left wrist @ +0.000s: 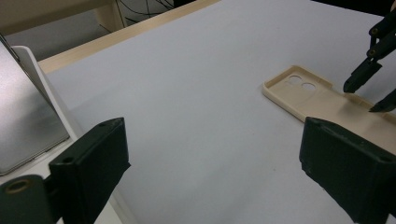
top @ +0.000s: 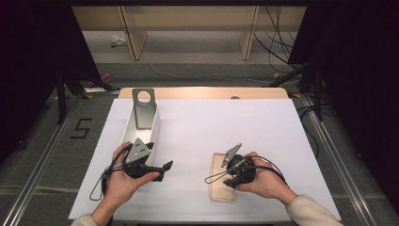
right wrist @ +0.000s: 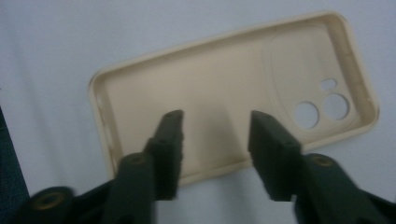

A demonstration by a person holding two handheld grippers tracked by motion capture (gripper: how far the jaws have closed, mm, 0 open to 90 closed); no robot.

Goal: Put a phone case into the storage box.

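Near edge of the bench (top: pixel 197 117), right half: right gripper (top: pixel 229 181) held in the right hand (top: pixel 263 181), jaws apart and gripping nothing, no earlier picture to compare. Directly under those jaws: cream phone case (right wrist: pixel 224 98), lying flat, hollow side up, on the white bench sheet. In the right gripper view, both jaw tips poised over the case's inner floor near one long rim, not pressing on either wall; camera cut-outs toward the far right end of the case. In the left gripper view, same jaw tips seen at or just above the case's right portion; contact cannot be told. Near edge, left half: left gripper (top: pixel 162 170) in the left hand (top: pixel 123 181), jaws wide open, empty, pointed across the bench toward the case, well apart from it. Farther back, toward the far left corner: white tray (top: pixel 155 123) holding a grey metal bracket (top: pixel 143 110) with a round hole at its far end.
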